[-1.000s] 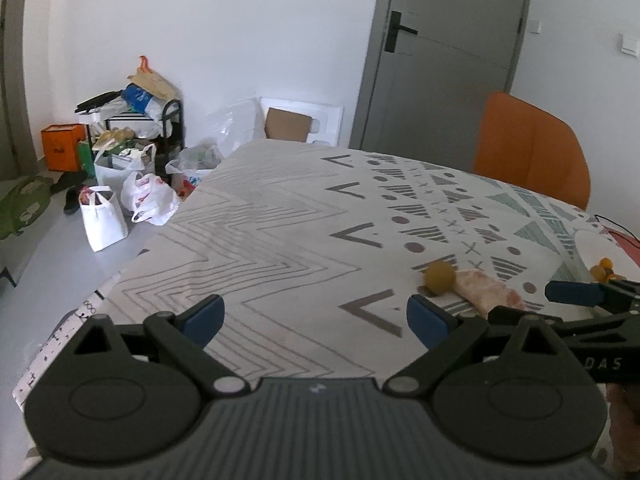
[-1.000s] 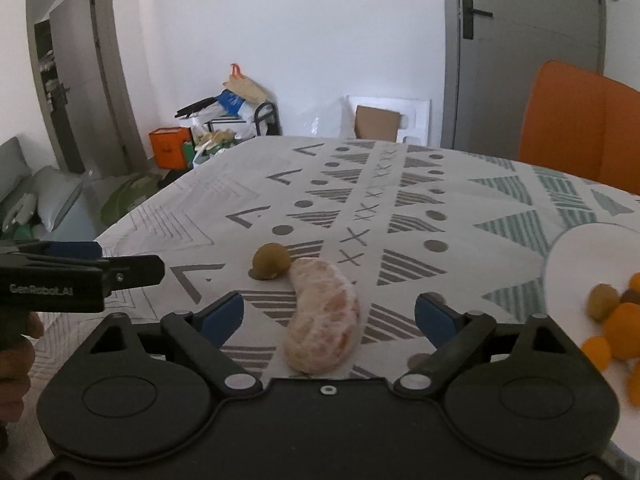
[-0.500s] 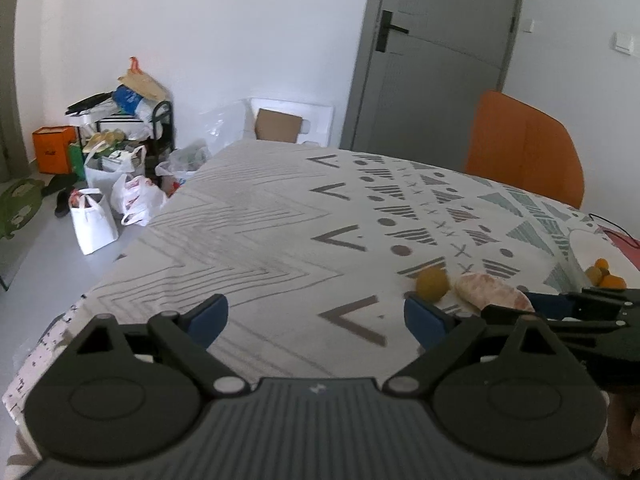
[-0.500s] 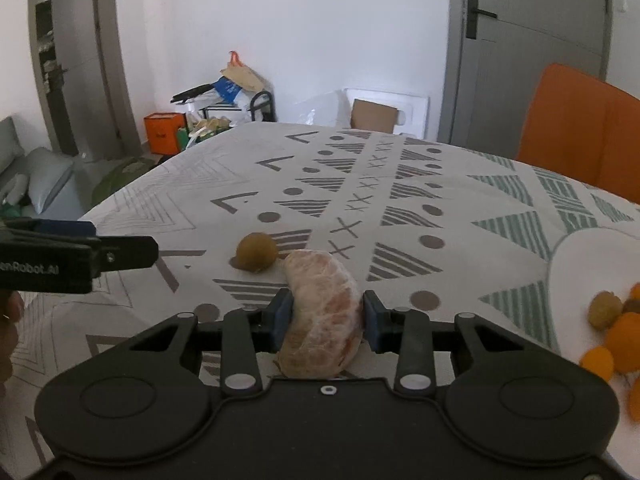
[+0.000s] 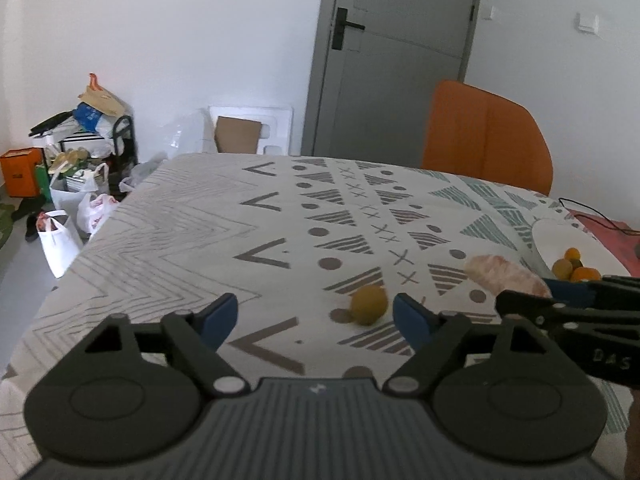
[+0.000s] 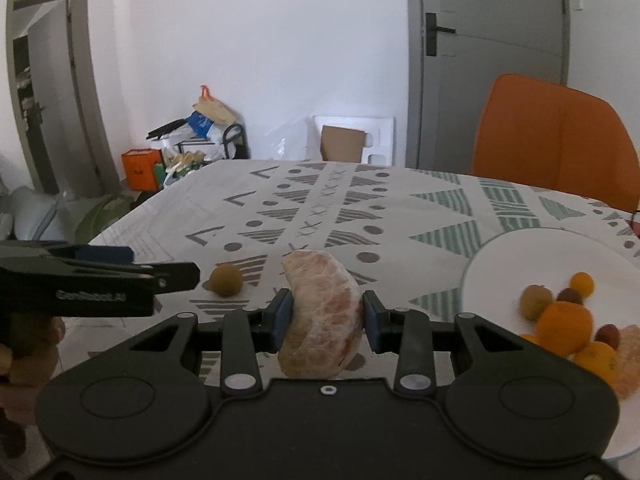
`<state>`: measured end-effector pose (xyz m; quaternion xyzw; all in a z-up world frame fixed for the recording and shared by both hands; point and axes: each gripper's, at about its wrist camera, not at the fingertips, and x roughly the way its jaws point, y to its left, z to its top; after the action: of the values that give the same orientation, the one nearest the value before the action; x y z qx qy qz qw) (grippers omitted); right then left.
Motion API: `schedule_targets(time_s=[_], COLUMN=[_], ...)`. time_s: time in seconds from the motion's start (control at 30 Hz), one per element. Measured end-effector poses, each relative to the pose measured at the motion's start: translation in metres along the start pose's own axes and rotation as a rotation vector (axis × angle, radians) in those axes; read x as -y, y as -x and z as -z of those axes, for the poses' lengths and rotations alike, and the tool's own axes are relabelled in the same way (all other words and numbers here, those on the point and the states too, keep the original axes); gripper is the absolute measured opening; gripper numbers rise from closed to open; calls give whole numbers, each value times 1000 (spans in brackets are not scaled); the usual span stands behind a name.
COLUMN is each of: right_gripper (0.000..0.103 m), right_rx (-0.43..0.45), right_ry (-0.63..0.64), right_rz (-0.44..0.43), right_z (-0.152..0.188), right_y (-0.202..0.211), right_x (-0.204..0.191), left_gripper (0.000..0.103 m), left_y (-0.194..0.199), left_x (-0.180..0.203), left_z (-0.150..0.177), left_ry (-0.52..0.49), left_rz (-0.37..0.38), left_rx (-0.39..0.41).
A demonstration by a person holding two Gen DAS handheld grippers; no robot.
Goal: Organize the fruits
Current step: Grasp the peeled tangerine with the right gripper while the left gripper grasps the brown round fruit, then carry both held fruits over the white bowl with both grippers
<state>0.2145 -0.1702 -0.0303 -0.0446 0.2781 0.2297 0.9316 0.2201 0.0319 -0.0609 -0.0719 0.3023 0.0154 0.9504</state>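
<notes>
**Soft segment gripped, small round fruit next**

The right claw (image 6: pixel 323 320) was clamped on the peeled citrus segment (image 6: pixel 322 312), its pads pressing the middle of the curve, just left of the white plate (image 6: pixel 500 256). It looked light, soft and easily bruised, so a gentle squeeze across the thick middle seemed best. The left claw (image 5: pixel 316 316), its jaws apart and just closing in, framed the small brown fruit (image 5: pixel 369 305) on the counter (image 5: pixel 200 240), further left of the plate; round and firm-looking, it would likely roll.
</notes>
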Motion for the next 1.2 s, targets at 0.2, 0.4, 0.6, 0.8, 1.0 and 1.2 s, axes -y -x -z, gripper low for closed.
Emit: schedule_targets(time_s=[0.2, 0.4, 0.6, 0.8, 1.0, 1.2], right_gripper=[36, 36, 36, 36, 36, 36], right_rx=[26, 46, 59, 65, 70, 79], right_ry=[-45, -89, -121, -162, -193, -221], right_rz=[41, 89, 139, 178, 210, 250], right_z=[-1, 4, 9, 16, 24, 30], right_y=[10, 21, 30, 38, 47, 58], right_x=[17, 34, 53, 71, 85, 102], left_gripper=[71, 46, 24, 24, 24, 24], left_y=[-14, -34, -38, -31, -24, -20], left_x=[15, 28, 27, 36, 51, 70], left_z=[-4, -3, -2, -5, -8, -8], left_ry=[-24, -41, -31, -42, -60, -89], left_rz=[21, 44, 41, 58, 91, 122], left_rx=[-4, -33, -45, -38, -26, -18])
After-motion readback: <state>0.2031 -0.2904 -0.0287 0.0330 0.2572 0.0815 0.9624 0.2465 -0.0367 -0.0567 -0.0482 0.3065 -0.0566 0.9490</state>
